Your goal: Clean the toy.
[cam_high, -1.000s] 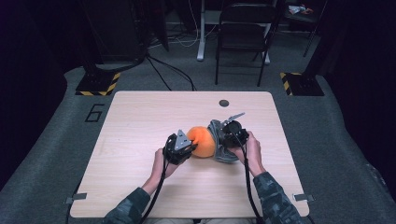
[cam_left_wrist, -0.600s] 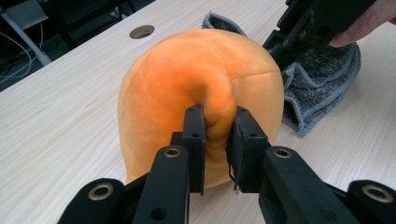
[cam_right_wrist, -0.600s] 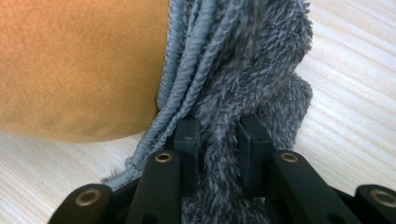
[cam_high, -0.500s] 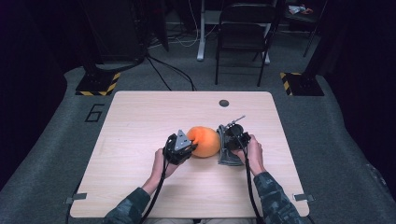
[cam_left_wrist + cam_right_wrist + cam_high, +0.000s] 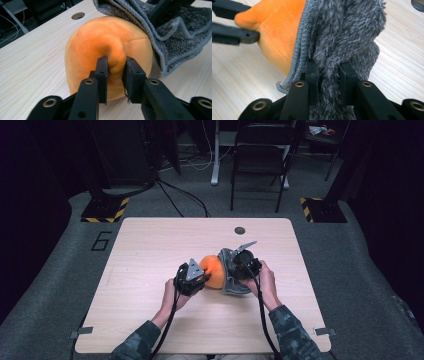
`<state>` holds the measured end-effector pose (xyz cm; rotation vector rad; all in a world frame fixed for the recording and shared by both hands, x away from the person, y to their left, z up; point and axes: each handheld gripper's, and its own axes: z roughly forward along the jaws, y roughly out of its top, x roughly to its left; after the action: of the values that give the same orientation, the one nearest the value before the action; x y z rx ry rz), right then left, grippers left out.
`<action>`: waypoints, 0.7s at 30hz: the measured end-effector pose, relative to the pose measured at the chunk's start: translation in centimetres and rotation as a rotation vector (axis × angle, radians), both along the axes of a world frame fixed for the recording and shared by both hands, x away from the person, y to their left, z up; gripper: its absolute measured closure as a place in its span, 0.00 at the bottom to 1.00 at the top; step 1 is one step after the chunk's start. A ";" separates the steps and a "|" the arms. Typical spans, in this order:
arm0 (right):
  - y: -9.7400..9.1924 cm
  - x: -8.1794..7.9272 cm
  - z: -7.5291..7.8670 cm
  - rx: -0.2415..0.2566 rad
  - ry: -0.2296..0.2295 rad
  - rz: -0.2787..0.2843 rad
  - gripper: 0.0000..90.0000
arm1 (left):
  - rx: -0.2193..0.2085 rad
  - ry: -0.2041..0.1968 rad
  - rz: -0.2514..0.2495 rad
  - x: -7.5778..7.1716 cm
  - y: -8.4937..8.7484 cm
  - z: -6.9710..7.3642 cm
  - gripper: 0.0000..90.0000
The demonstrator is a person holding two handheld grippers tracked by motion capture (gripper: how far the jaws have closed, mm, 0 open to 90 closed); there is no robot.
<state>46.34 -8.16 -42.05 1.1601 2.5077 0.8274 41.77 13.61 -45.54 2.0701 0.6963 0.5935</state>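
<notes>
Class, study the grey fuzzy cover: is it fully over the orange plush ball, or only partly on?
Partly on. The grey fuzzy cover drapes one side of the orange plush ball; most of the orange surface is bare.

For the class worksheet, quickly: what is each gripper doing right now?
Left gripper: closed, pinching a fold of the orange plush toy.
Right gripper: closed on the grey fleece cloth.

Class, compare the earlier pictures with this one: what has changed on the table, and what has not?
The right tool has drawn the grey cloth a little further over the orange cushion. The left tool's jaws have just been opening slightly, the cushion's fold still between them. Both hands and the cushion keep their places; the right tool stays clamped on the cloth.
</notes>
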 end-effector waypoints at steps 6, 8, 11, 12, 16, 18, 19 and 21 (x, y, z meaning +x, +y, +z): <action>-0.6 0.4 -0.2 0.025 -0.001 -0.016 0.81 | 0.069 -0.008 -0.001 -0.3 -0.5 0.0 0.56; -0.7 0.6 -0.3 0.030 0.007 -0.025 0.81 | 0.079 -0.012 0.008 -0.3 -0.6 0.0 0.51; -1.1 0.8 -0.5 0.042 0.006 -0.021 0.81 | 0.086 -0.031 0.012 -0.2 -0.7 -0.2 0.47; -1.2 0.9 -0.5 0.045 0.014 -0.019 0.81 | 0.093 -0.034 0.017 -0.1 -0.8 -0.4 0.47; -1.5 1.1 -0.8 0.051 0.018 -0.022 0.81 | 0.110 -0.079 0.018 0.1 -1.3 -1.6 0.58; -1.4 1.1 -0.8 0.052 0.004 -0.025 0.81 | 0.102 -0.086 0.019 0.2 -1.2 -1.6 0.65; -1.3 1.0 -0.7 0.052 0.010 -0.028 0.81 | 0.092 -0.084 0.031 0.2 -1.1 -1.7 0.70; -1.4 1.0 -0.7 0.052 0.006 -0.019 0.81 | 0.080 -0.082 0.038 0.2 -0.9 -1.6 0.78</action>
<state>47.37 -9.57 -42.70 1.2033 2.4901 0.8907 42.00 12.71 -47.16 2.0974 0.6753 0.7347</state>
